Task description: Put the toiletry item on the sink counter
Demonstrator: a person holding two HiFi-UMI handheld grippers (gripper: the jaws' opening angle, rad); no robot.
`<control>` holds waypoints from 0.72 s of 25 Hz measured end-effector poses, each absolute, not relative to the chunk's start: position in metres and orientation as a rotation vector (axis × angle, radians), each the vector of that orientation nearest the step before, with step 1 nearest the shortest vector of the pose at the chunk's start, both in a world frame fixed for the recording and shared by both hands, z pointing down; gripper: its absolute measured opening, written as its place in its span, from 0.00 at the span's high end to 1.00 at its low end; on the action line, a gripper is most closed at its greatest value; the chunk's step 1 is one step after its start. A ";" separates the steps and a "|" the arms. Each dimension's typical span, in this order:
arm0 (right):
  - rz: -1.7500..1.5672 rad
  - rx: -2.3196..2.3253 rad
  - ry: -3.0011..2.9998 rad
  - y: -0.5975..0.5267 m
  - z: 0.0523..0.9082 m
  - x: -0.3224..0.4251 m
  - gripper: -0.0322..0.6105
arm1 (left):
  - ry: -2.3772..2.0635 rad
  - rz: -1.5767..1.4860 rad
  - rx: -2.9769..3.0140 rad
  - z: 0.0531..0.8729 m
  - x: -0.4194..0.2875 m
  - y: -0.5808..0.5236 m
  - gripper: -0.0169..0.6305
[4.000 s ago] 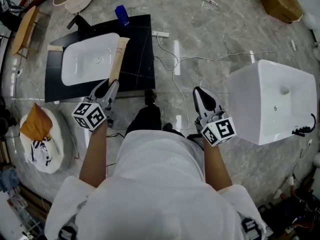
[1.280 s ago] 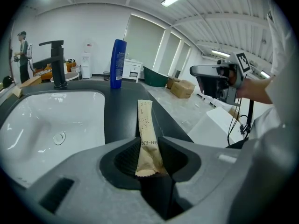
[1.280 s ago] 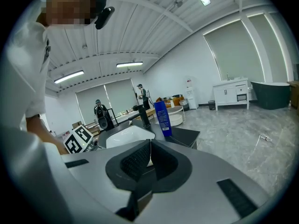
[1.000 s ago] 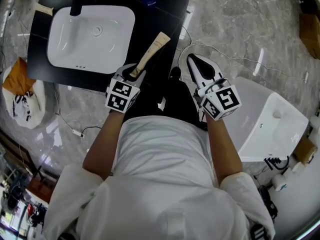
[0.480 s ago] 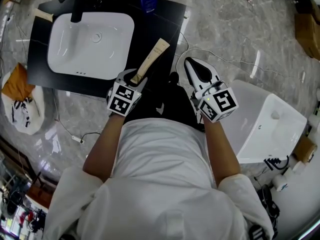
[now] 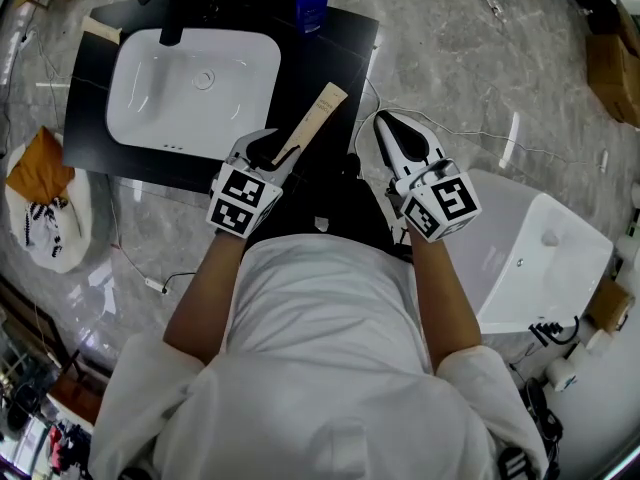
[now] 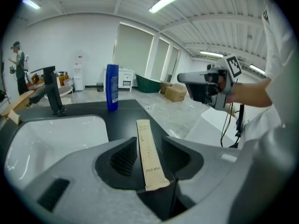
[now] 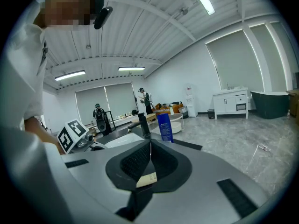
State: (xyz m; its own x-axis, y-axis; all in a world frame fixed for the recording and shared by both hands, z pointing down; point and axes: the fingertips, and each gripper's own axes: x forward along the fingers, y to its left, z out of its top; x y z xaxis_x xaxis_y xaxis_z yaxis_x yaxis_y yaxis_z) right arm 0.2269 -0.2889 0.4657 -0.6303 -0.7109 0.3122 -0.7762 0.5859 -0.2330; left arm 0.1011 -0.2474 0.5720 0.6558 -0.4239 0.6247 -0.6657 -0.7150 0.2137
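Observation:
A long tan toiletry tube (image 6: 315, 116) lies on the black sink counter (image 6: 335, 53), right of the white basin (image 6: 190, 88). My left gripper (image 6: 268, 150) sits around the tube's near end. Its jaws are opening, and in the left gripper view the tube (image 7: 147, 153) lies between the pads with a gap on each side. My right gripper (image 6: 388, 123) hovers just right of the counter's edge with its jaws shut (image 8: 150, 146). A small tan scrap shows low behind its pads.
A black faucet (image 6: 170, 8) and a blue bottle (image 6: 311, 6) stand at the counter's back. A large white fixture (image 6: 540, 258) sits on the floor to the right, and a round white basket with orange cloth (image 6: 40, 208) to the left. Cables cross the marble floor.
The left gripper's jaws have spread away from the tube, which stays lying on the counter. Four seconds ago the gripper held it up by the basin's right rim. The right gripper has barely moved.

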 end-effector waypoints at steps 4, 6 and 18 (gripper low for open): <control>0.453 1.255 -2.666 -0.290 0.439 0.219 0.93 | -0.855 0.713 2.532 0.531 0.097 -0.253 0.70; 0.398 1.250 -2.690 -0.291 0.421 0.213 0.93 | -0.853 0.679 2.569 0.507 0.093 -0.253 0.72; 0.035 1.363 -2.771 -0.283 0.287 0.212 0.93 | -0.984 0.209 2.818 0.331 0.044 -0.276 0.91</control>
State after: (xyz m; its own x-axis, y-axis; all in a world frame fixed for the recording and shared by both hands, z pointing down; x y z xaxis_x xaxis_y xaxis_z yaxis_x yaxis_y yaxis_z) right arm 0.2118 -0.2834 0.2865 -0.6093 -0.7908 0.0579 -0.7920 0.6105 0.0029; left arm 0.0437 -0.2755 0.3309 0.7753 -0.6055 0.1798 -0.6263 -0.7739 0.0944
